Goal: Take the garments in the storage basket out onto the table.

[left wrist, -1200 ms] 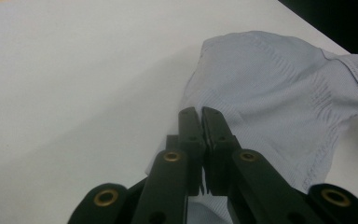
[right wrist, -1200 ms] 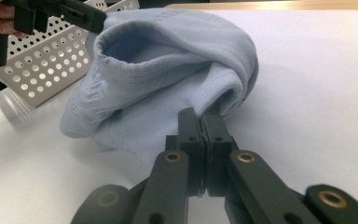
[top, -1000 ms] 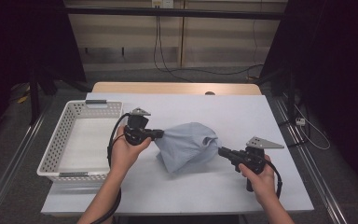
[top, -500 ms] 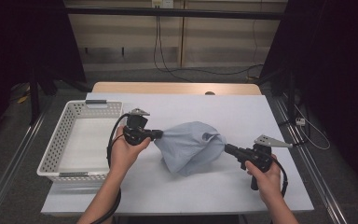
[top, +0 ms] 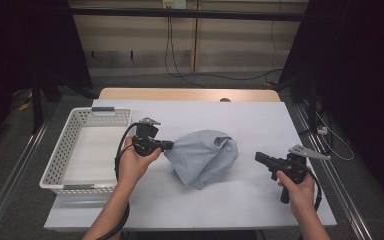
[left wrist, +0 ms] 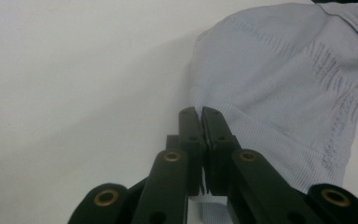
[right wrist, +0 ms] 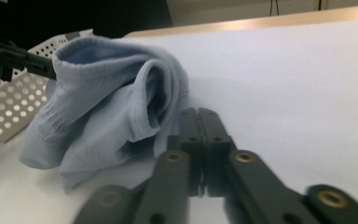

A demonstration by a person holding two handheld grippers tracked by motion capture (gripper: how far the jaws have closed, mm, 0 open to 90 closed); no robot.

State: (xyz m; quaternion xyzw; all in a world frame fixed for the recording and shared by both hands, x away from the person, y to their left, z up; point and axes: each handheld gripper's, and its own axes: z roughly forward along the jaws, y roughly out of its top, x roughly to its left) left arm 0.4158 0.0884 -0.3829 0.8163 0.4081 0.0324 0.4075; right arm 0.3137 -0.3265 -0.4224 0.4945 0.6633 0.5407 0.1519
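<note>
Since the earlier frame the right gripper (top: 261,158) has drawn back from the pale blue garment (top: 205,156) toward the right side of the table (top: 260,125), and it now sits well apart from the cloth with bare table between them; the garment, which a second ago was stretched out toward that gripper, has slumped into a rounder heap. The right gripper's jaws have just been opening a touch, yet in the right gripper view its fingers (right wrist: 189,128) stand together with nothing between them — closed and empty, the cloth (right wrist: 107,107) lying just ahead and to the left of the tips. The left gripper (top: 170,146) has kept its place, and its fingers (left wrist: 190,130) are clamped on the edge of the garment (left wrist: 284,84), a fold of the ribbed fabric pinched between the two black pads in the left gripper view. From that pinched corner the garment lies in a crumpled mound near the middle of the table, its collar or cuff opening turned toward the right gripper. The white perforated basket (top: 65,160) stands at the left of the table — just beside the left hand (top: 132,167) — and the right hand (top: 295,187) holds its gripper low over the table near the front right edge.
</note>
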